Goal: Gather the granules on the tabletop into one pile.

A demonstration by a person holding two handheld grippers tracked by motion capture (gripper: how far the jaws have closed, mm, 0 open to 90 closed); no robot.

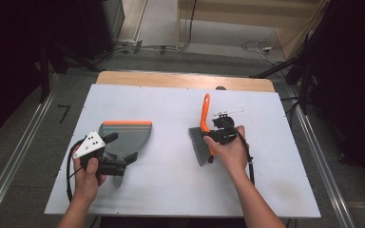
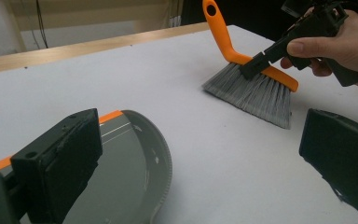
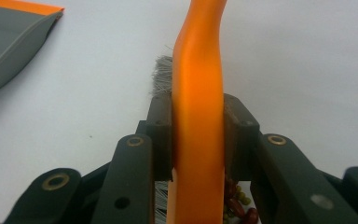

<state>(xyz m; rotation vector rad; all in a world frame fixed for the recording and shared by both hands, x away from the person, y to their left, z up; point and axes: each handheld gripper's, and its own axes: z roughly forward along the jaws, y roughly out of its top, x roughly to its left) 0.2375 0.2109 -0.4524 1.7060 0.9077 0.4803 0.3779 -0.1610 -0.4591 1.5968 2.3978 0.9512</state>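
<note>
A grey dustpan [image 1: 128, 135] with an orange front lip lies at the table's left. My left gripper [image 1: 119, 153] hovers over its rear, jaws wide open with nothing between them; the left gripper view shows the dustpan [image 2: 130, 163] beneath the left jaw. A hand brush [image 1: 200, 142] with grey bristles and an orange handle lies right of centre. My right gripper [image 1: 215, 137] is shut on the brush's orange back [image 3: 198, 70], and the handle rises between its jaws. The brush [image 2: 256, 91] also appears in the left gripper view, tilted, bristles touching the table.
Small red and greenish beans [image 3: 237, 201] lie under the brush by the right gripper. The white table top [image 1: 171, 190] has a wooden strip [image 1: 180, 80] at the back. Metal rails [image 1: 19, 156] run along both sides, and cables [image 1: 261, 46] lie on the floor behind.
</note>
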